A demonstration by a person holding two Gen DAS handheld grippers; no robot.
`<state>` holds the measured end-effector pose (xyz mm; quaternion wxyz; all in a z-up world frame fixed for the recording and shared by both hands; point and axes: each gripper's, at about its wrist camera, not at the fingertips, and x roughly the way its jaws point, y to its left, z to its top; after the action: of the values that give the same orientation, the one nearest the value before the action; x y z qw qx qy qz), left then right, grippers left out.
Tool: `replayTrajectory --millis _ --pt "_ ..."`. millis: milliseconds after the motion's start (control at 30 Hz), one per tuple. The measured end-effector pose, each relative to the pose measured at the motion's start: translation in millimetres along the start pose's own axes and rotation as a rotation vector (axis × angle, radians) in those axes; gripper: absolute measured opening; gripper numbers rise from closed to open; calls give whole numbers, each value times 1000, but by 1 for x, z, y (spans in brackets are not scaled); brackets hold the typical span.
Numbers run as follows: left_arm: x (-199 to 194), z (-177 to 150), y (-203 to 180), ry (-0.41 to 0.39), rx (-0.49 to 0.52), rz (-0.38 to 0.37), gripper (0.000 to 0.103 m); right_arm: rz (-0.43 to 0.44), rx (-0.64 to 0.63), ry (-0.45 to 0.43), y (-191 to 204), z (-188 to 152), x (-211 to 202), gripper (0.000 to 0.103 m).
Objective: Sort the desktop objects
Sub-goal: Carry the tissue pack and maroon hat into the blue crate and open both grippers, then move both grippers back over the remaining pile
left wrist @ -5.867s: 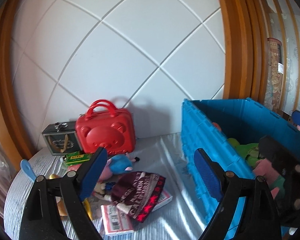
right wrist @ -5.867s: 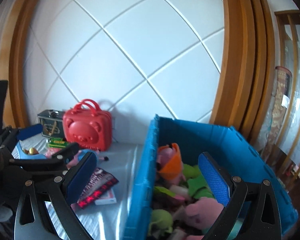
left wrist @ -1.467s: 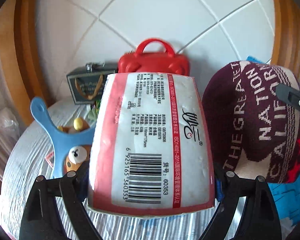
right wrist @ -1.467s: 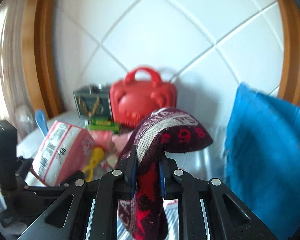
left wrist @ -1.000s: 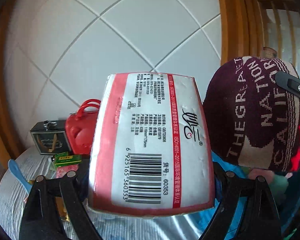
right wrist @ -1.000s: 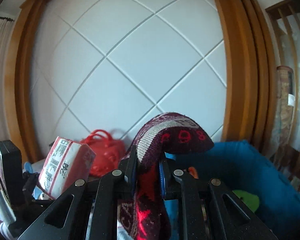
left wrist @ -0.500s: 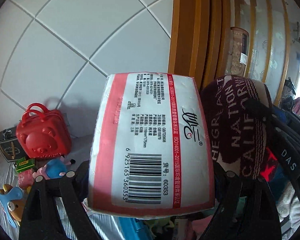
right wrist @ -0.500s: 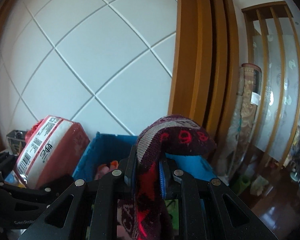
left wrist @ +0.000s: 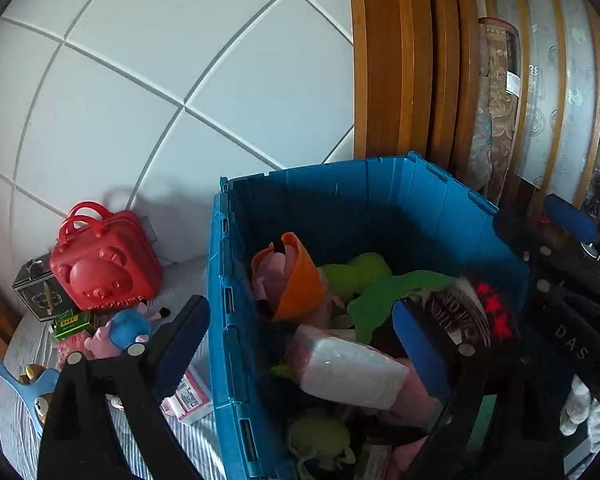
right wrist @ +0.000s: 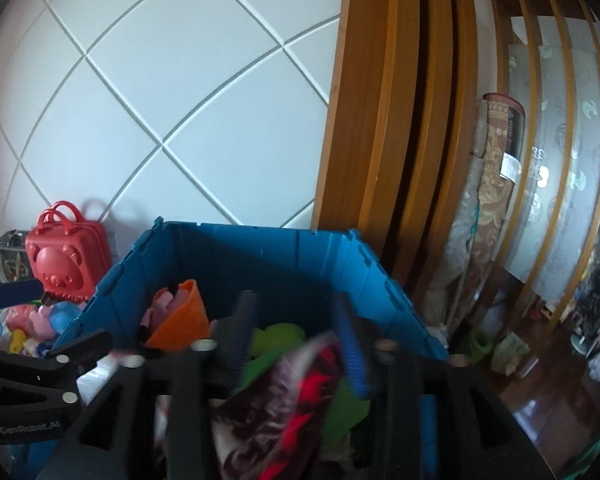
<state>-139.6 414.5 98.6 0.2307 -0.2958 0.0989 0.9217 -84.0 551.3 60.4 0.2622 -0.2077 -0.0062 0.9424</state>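
- Left wrist view: left gripper point(left wrist: 300, 330) over the blue crate point(left wrist: 452, 208), jaws spread wide and just been opening further, nothing pressed between the pads. The tissue pack point(left wrist: 348, 364) lies loose in the crate between and beyond them, on the soft toys.
- Also in the crate: orange cup point(left wrist: 300, 284), green plush point(left wrist: 384, 292), knit hat point(left wrist: 472, 312) at the right side.
- On the table point(left wrist: 12, 412) left of the crate: red bear case point(left wrist: 104, 264), small dark box point(left wrist: 34, 292), green box point(left wrist: 70, 322), pink-and-blue plush point(left wrist: 120, 330), second tissue pack point(left wrist: 188, 396) against the crate wall.
- The right fingertip blocks part of the hat; the crate's near end is cut off at the frame bottom.
- Right wrist view: right gripper point(right wrist: 296, 334) above the crate point(right wrist: 260, 256), jaws parted, just been opening. Hat point(right wrist: 292, 392) sits between them, motion-blurred; can't tell whether a pad touches it.
- Left gripper's black body point(right wrist: 40, 380) blocks the lower-left corner; table items behind it are small and hard to make out.
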Motion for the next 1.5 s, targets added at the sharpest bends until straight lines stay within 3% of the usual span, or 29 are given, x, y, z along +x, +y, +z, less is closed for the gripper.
replayTrajectory --millis 33,167,533,700,967,1267,1400,1500 --pt "-3 0 0 -9 2 2 95 -2 1 -5 -1 0 -1 84" --pt "-13 -5 2 -40 4 13 96 -6 -1 -18 -1 -2 -8 103" --pt "-62 -39 31 -140 -52 28 98 35 61 -40 5 -16 -49 103" --pt "-75 -68 54 -156 -74 88 102 103 83 -60 25 -28 -70 103" --pt "-74 -121 122 -82 -135 198 102 236 27 -41 100 -37 -72 103" --pt "-82 -191 239 12 -286 315 102 374 -35 -60 195 -31 -89 103" --pt "-82 -217 288 53 -338 352 102 374 -91 -81 239 -29 -100 103" --pt "-78 -237 321 94 -364 382 102 448 -91 -73 266 -30 -102 103"
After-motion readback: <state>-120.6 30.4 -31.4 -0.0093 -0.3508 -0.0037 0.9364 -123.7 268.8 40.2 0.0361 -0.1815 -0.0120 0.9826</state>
